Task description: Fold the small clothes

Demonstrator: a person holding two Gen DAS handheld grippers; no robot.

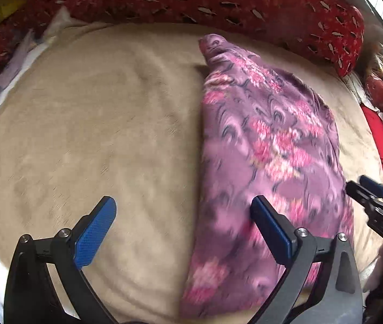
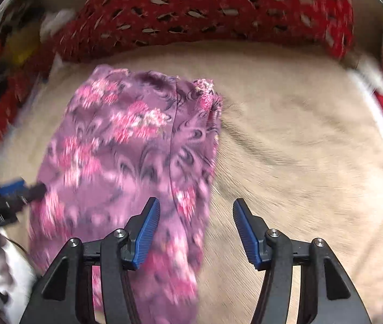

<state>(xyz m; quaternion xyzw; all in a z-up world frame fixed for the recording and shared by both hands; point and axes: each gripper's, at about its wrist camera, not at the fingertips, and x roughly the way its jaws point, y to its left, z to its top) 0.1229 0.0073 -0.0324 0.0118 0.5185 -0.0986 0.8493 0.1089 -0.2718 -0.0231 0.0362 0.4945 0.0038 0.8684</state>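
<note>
A purple garment (image 1: 269, 145) with pink flowers is lying as a long folded strip on the beige blanket (image 1: 97, 135), stretching toward twelve o'clock. The left gripper (image 1: 183, 216) and right gripper (image 2: 196, 216) are both hanging spread apart and empty over its near end.

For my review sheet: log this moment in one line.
garment: purple floral cloth folded lengthwise on beige blanket | left tongs: open, empty | right tongs: open, empty

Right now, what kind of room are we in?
Probably a bedroom: the purple flowered garment lies on a bed's beige blanket, with a big red patterned pillow behind it.
</note>
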